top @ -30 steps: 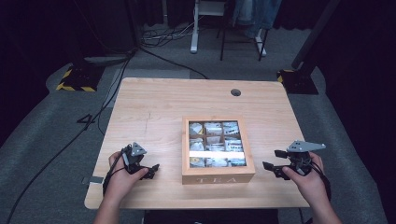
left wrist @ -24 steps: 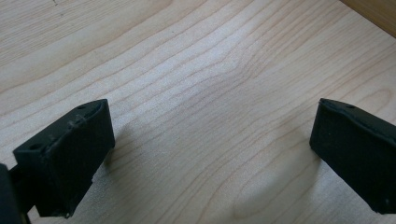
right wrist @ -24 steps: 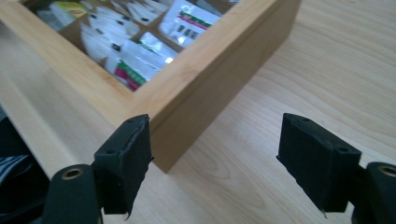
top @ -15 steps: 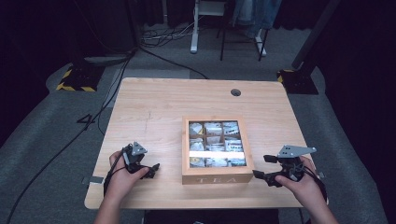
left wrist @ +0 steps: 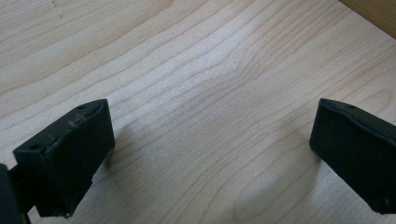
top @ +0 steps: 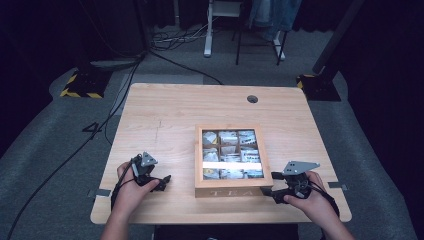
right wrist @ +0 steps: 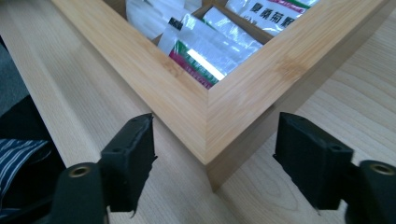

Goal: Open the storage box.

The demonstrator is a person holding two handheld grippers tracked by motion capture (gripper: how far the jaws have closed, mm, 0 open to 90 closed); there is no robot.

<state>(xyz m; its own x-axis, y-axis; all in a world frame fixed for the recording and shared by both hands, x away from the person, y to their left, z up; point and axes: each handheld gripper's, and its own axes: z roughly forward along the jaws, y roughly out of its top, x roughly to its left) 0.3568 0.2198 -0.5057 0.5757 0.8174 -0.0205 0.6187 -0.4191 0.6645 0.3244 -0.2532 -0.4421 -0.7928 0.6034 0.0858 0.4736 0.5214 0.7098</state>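
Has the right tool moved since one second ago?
Yes. The right tool has moved left, toward the tea box; its open jaws now flank the near right corner.

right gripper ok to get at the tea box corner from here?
Probably yes. The right gripper is open, one jaw on each side of the tea box corner, with nothing between them.

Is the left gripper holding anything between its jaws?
No, the left gripper is open, with bare table between its jaws.
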